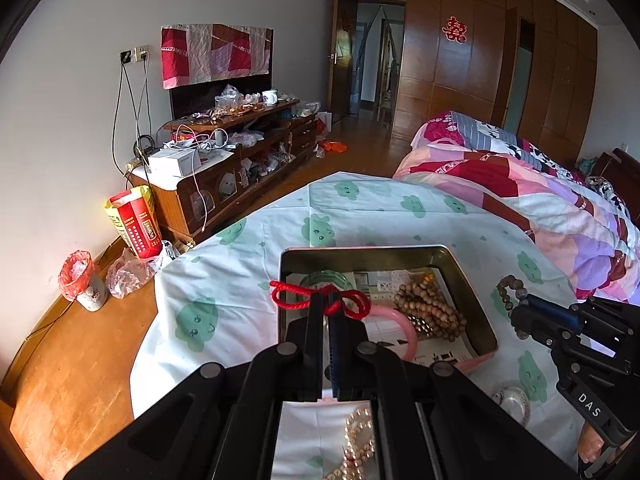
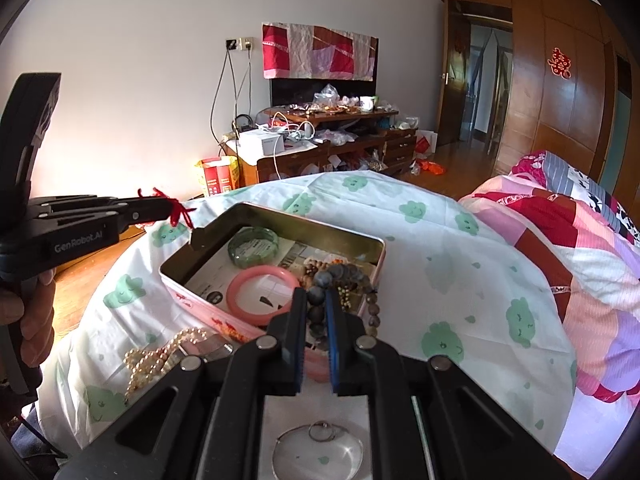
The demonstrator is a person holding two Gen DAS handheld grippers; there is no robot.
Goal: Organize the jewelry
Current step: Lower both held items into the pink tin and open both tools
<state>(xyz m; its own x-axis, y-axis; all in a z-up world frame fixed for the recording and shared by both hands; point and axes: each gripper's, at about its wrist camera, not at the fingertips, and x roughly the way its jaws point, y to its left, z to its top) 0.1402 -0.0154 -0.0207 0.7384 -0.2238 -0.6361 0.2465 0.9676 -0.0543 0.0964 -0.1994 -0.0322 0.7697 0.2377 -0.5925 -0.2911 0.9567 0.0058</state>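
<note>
A metal tin (image 2: 182, 258) is sitting on a cloth (image 2: 440, 240) printed with green shapes, and both grippers are hovering at its near side. The left gripper (image 1: 326, 300) is clenched on a red cord (image 1: 316, 298) above the tin's left wall. The right gripper (image 2: 316, 300) is pinching a dark bead bracelet (image 2: 320, 280) over the tin's near right corner. Two bangles are lying inside, one green (image 2: 253, 246) and one pink (image 2: 262, 292), with brown beads (image 1: 430, 306) far right, perhaps several strands. A pearl strand (image 2: 160, 356) and a glass dish (image 2: 318, 450) are lying on the near cloth.
</note>
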